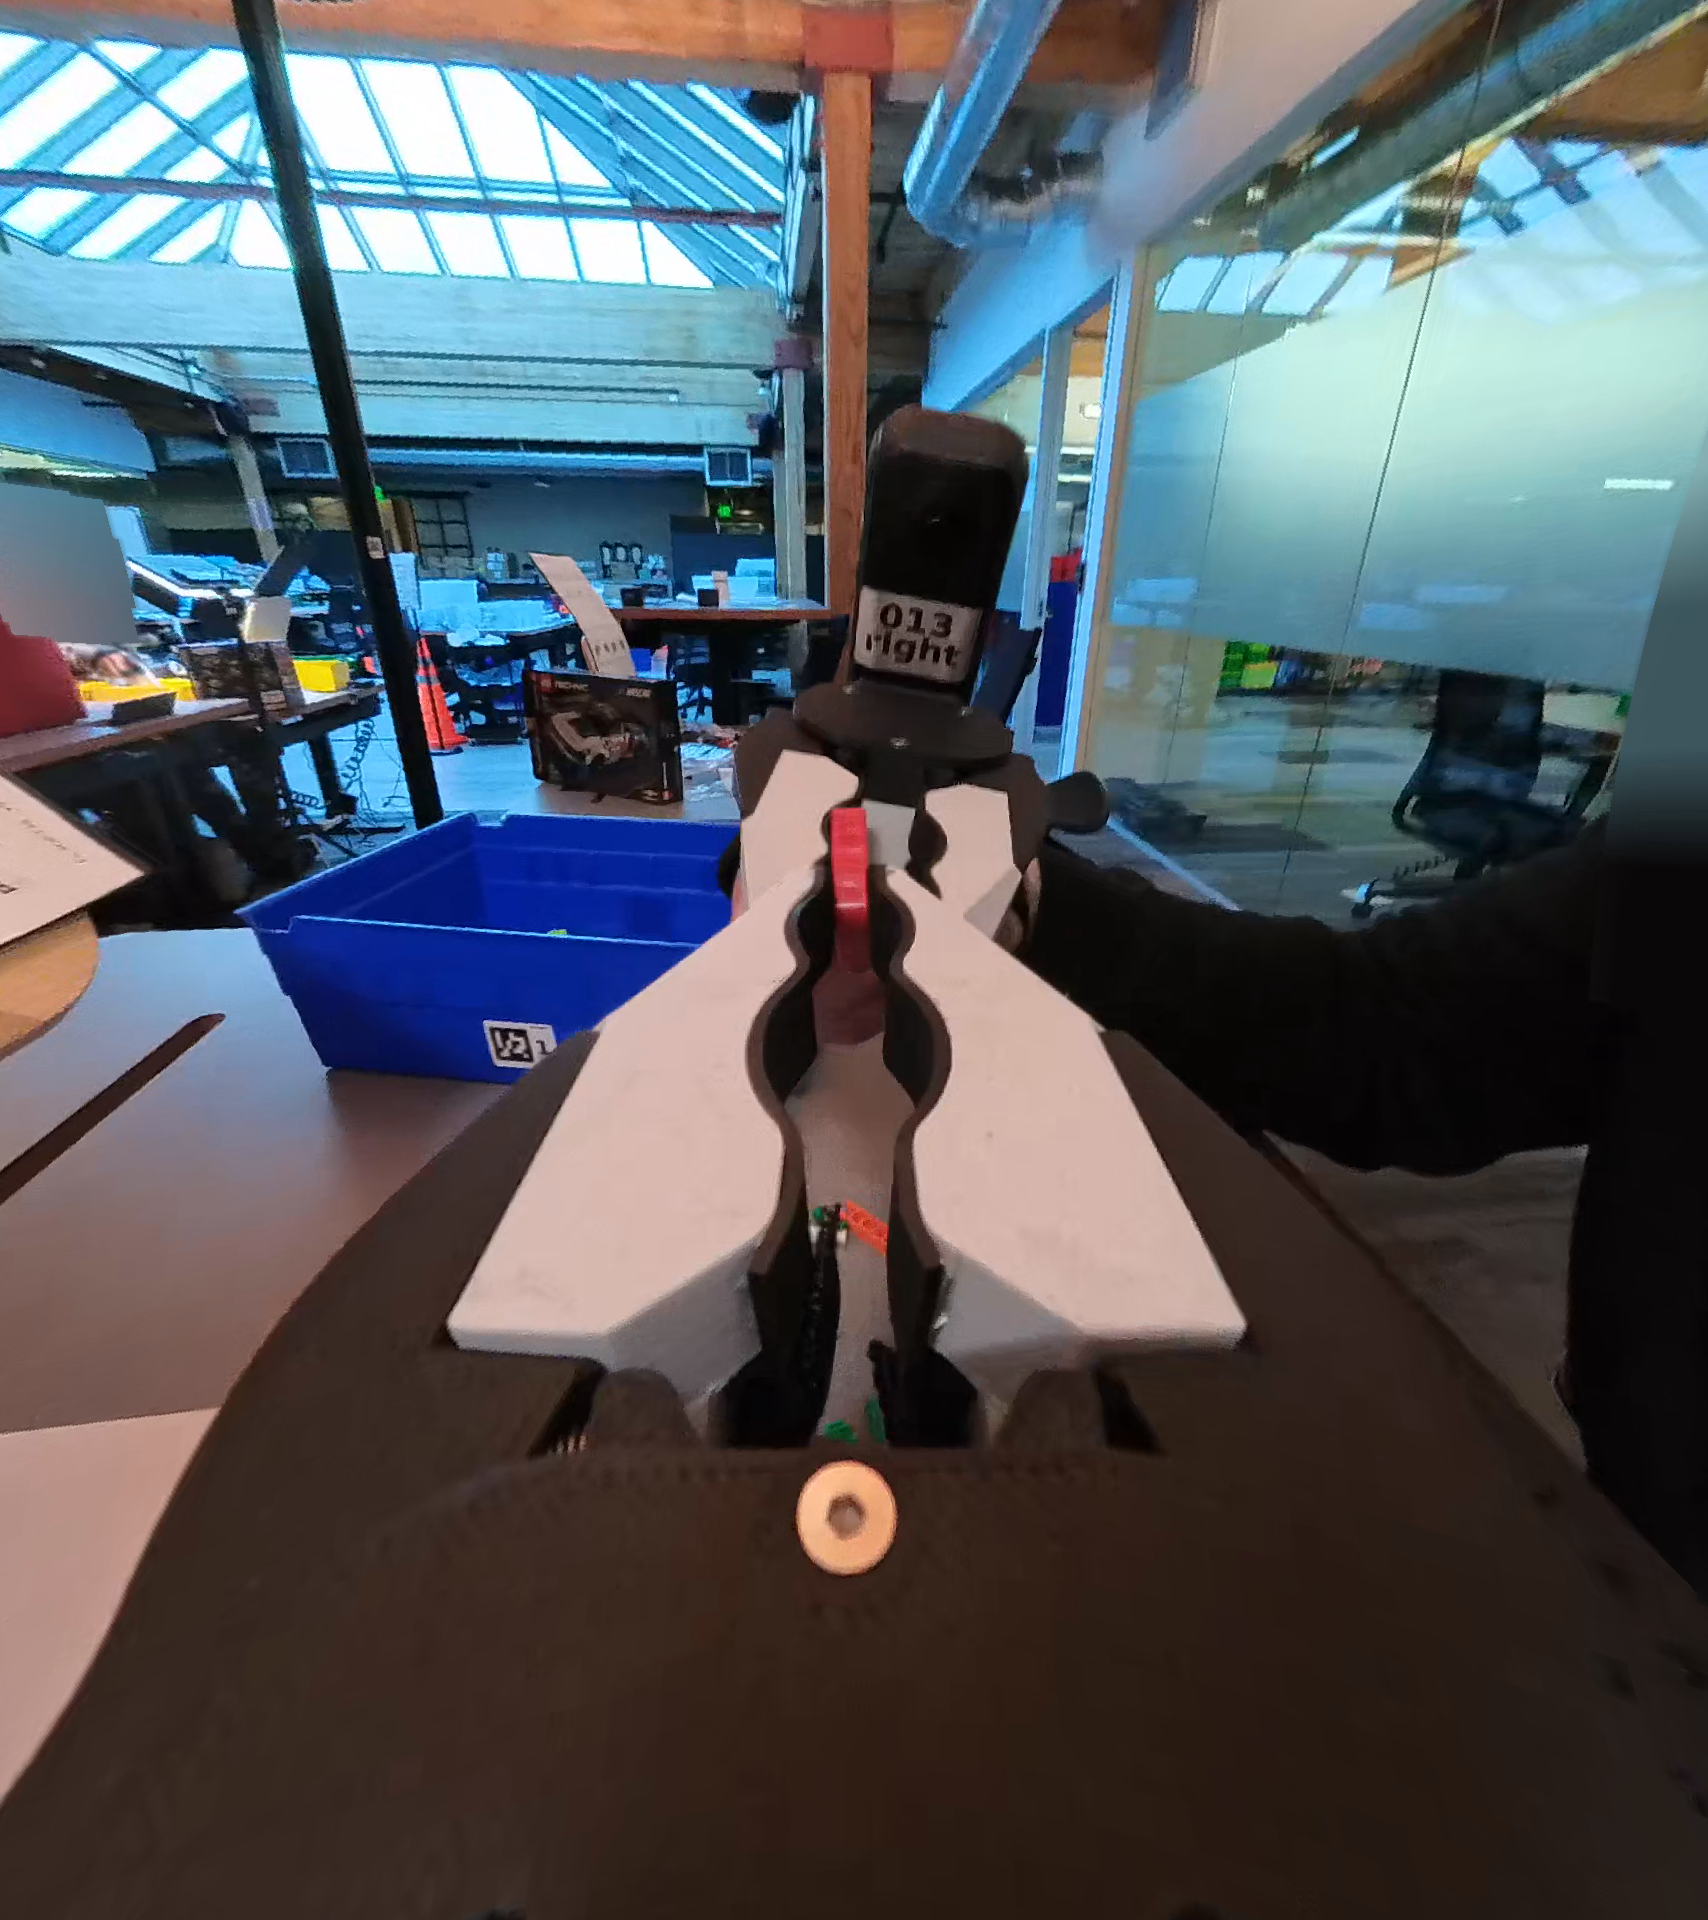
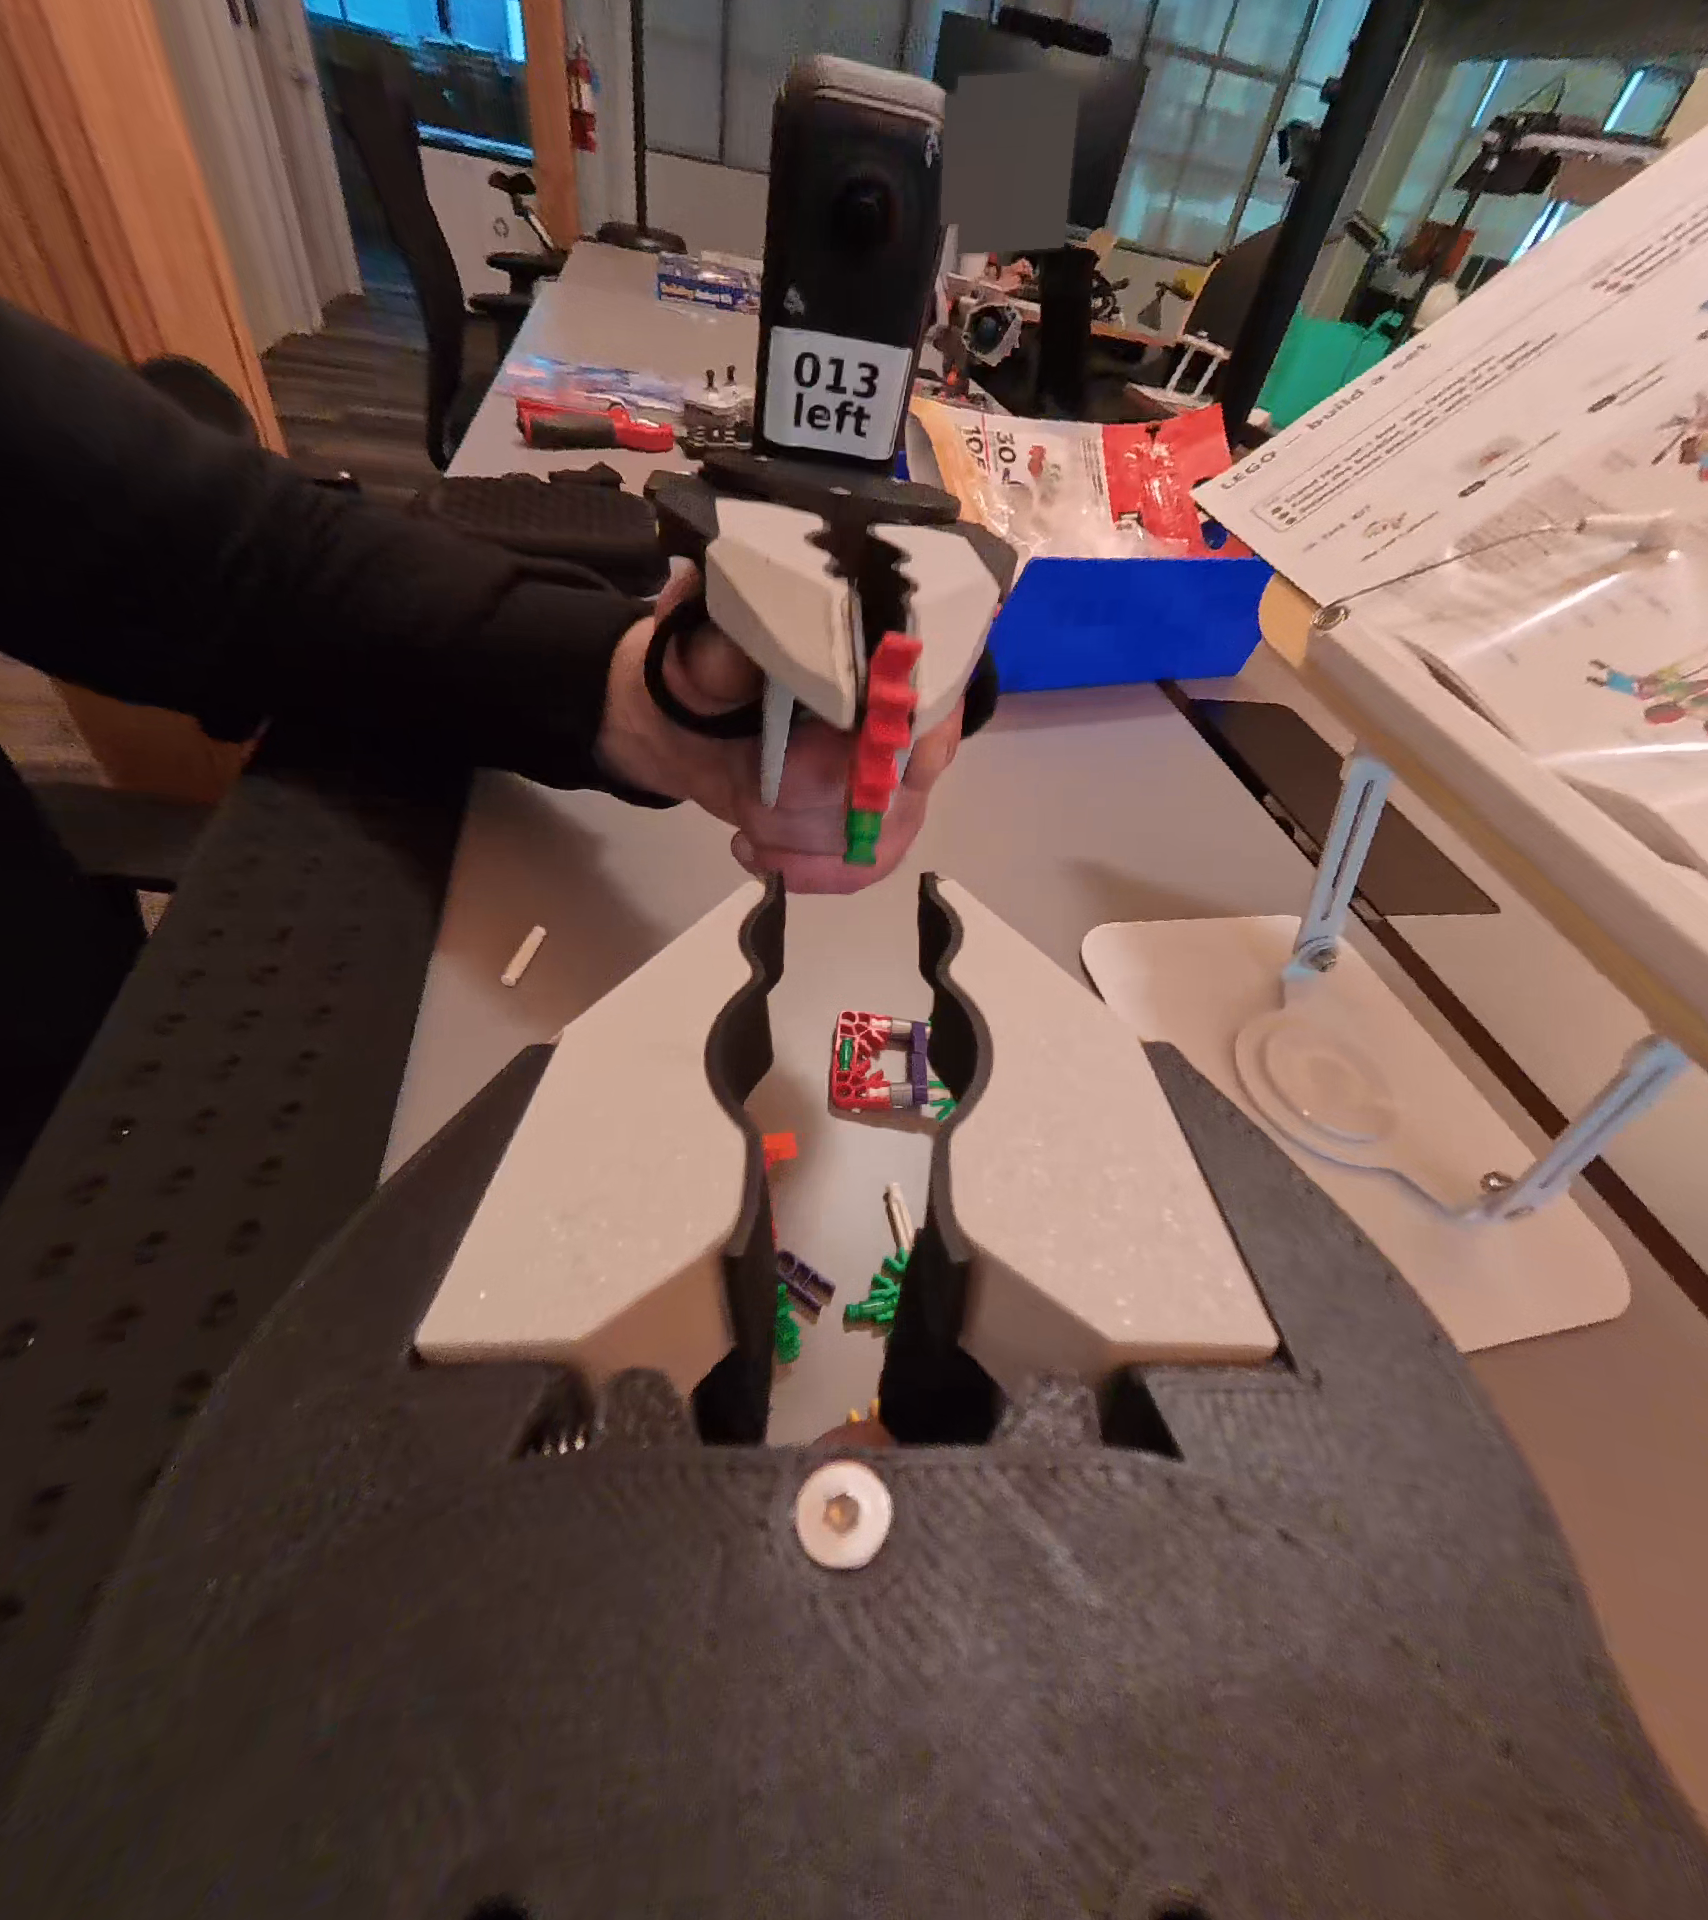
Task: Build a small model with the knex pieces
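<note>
The beam (image 2: pixel 889 717), red and toothed along one edge, hung upright in the air above the counter (image 2: pixel 1089 790), pinched near its top by the left tongs (image 1: pixel 848 878). Those tongs were closed almost fully, with only the beam's thickness between the tips. A green peg (image 2: pixel 860 840) stuck out of the beam's lower end. A white rod (image 2: pixel 775 743) hung just beside the beam. Whether the rod was clamped too, I cannot tell.

Facing the beam, the right tongs (image 2: pixel 852 894) stood partly apart and held nothing. Their tips were just short of the peg, with a narrow gap of air between.

On the counter under the beam lay a red-and-purple frame (image 2: pixel 879 1075). Loose green pegs (image 2: pixel 876 1299) were scattered nearer the right tongs. A small white stick (image 2: pixel 523 954) lay alone on a bare stretch of counter to one side of the beam.

On the other side of the beam, the flat base (image 2: pixel 1349 1143) of a stand (image 2: pixel 1338 831) reached near the frame, and its tilted board overhung the counter. Beyond the beam sat a blue bin (image 1: pixel 476 935), with bare counter showing in front of it.
</note>
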{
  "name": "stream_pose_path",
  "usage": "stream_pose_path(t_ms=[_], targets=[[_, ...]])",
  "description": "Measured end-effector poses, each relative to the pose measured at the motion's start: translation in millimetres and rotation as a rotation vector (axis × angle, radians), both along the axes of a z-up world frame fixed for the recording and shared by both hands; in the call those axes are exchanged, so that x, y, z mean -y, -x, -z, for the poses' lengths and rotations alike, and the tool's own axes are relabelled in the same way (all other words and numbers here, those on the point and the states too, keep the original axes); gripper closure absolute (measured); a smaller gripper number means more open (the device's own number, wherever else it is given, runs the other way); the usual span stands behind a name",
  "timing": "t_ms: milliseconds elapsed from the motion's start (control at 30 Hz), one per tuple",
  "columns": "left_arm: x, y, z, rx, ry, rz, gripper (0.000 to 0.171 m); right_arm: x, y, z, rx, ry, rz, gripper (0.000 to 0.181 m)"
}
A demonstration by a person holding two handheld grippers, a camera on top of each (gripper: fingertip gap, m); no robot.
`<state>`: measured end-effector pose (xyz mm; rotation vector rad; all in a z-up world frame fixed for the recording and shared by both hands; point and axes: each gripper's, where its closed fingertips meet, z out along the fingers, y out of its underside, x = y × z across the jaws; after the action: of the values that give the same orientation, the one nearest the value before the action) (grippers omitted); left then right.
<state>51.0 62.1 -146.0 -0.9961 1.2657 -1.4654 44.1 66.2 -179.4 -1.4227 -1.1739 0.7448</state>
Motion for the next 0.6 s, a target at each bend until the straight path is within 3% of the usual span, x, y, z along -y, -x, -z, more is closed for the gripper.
stream_pose_path(t_ms=[100, 267, 600], targets=[[5, -6, 8, -0.04, -0.059, -0.017, 0.168, 0, 5, 2, 0.019, -0.001, 0.004, 0.177], [7, -4, 6, -0.033, -0.05, 0.011, 0.168, 1, 8, -1, 0.068, -0.115, 0.033, 0.179], [14, 5, 7, 0.02, 0.19, 0.258, 0.168, 7, 16, 4, 0.245, -0.29, 0.057, 0.178]])
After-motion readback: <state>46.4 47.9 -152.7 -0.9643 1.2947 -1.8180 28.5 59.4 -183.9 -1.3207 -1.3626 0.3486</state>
